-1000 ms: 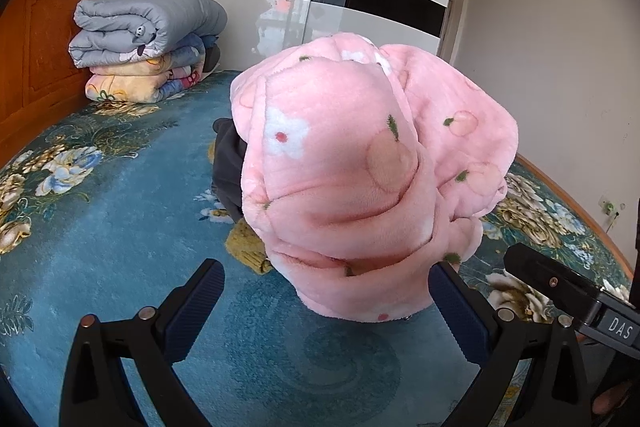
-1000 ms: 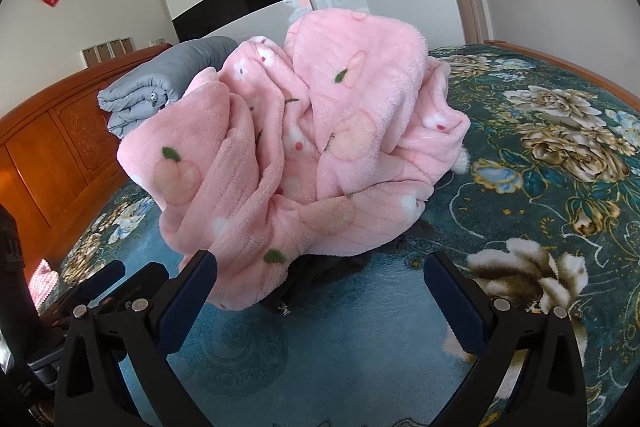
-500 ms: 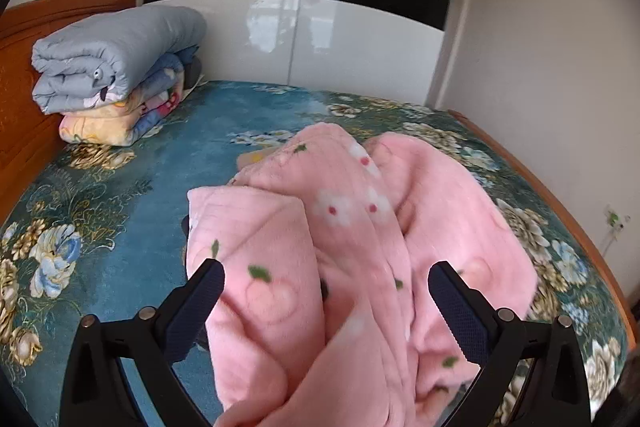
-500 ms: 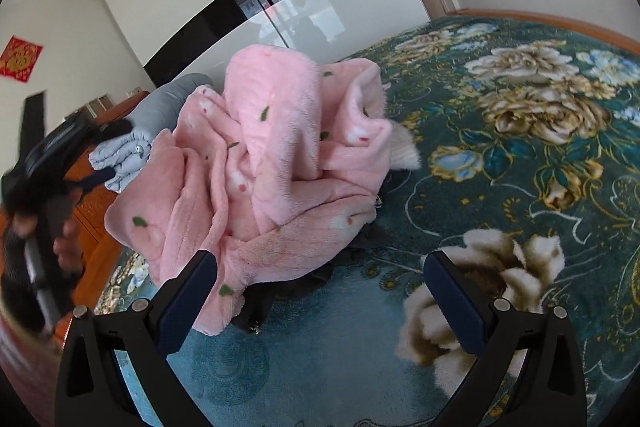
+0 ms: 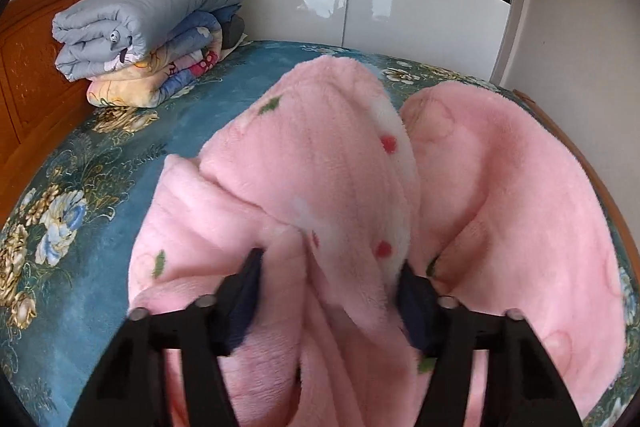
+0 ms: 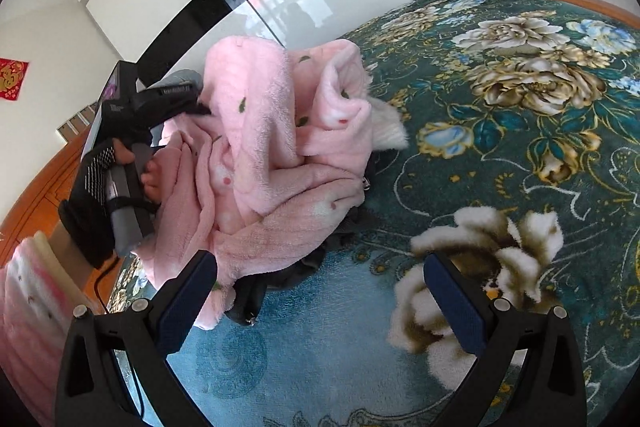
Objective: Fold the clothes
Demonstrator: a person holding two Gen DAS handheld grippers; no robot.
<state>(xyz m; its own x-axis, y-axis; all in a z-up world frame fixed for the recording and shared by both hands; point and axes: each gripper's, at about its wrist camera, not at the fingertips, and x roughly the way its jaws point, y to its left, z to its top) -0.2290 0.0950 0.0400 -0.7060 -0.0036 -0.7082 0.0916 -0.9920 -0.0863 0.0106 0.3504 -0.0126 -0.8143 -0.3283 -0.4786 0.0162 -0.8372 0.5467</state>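
Fleece garment, pink and plush with a peach-and-flower print (image 5: 500, 195), heaped near the middle of the teal floral bedspread (image 5: 120, 163) over a dark garment (image 6: 280, 279); left gripper (image 5: 332, 267) closing its jaws, a thick bunch of the pile between the pads; right gripper (image 6: 320, 279) spread wide and empty, low beside the heap's near edge; fabric judged soft, light, limp and bulky, best pinched at a hem or cuff rather than mid-bunch
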